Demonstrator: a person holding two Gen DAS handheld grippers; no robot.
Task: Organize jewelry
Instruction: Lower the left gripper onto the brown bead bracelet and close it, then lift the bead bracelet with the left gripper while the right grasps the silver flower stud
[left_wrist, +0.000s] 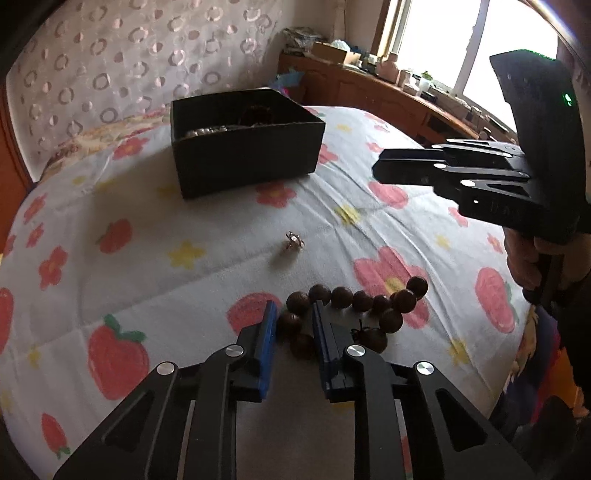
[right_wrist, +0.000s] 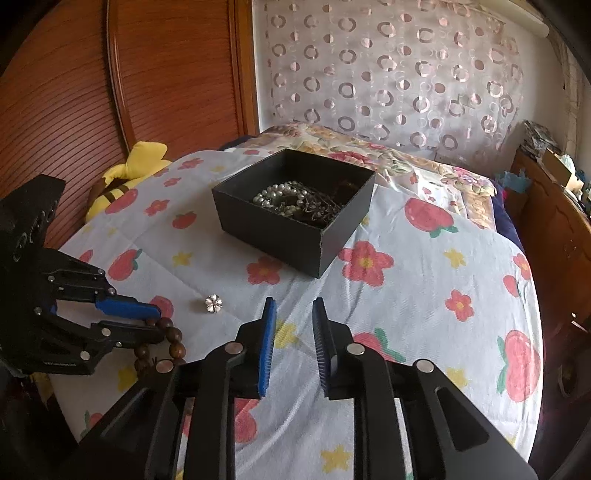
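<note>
A brown wooden bead bracelet (left_wrist: 364, 301) lies on the flowered bedspread (left_wrist: 147, 236). My left gripper (left_wrist: 294, 308) is open, its fingers down on either side of the bracelet's left beads; it also shows in the right wrist view (right_wrist: 157, 322) over the beads (right_wrist: 176, 341). A small flower-shaped ring (left_wrist: 293, 242) (right_wrist: 214, 303) lies on the spread between bracelet and box. The open black box (left_wrist: 243, 146) (right_wrist: 295, 214) holds a pearl strand (right_wrist: 275, 195) and dark jewelry. My right gripper (right_wrist: 294, 308) is open and empty, hovering above the spread; in the left wrist view (left_wrist: 378, 171) it is at the right.
A yellow plush toy (right_wrist: 129, 170) lies at the bed's left edge by a wooden panel wall. A curtain with ring patterns hangs behind the bed. A cluttered wooden sideboard (left_wrist: 388, 88) runs under the window at the right.
</note>
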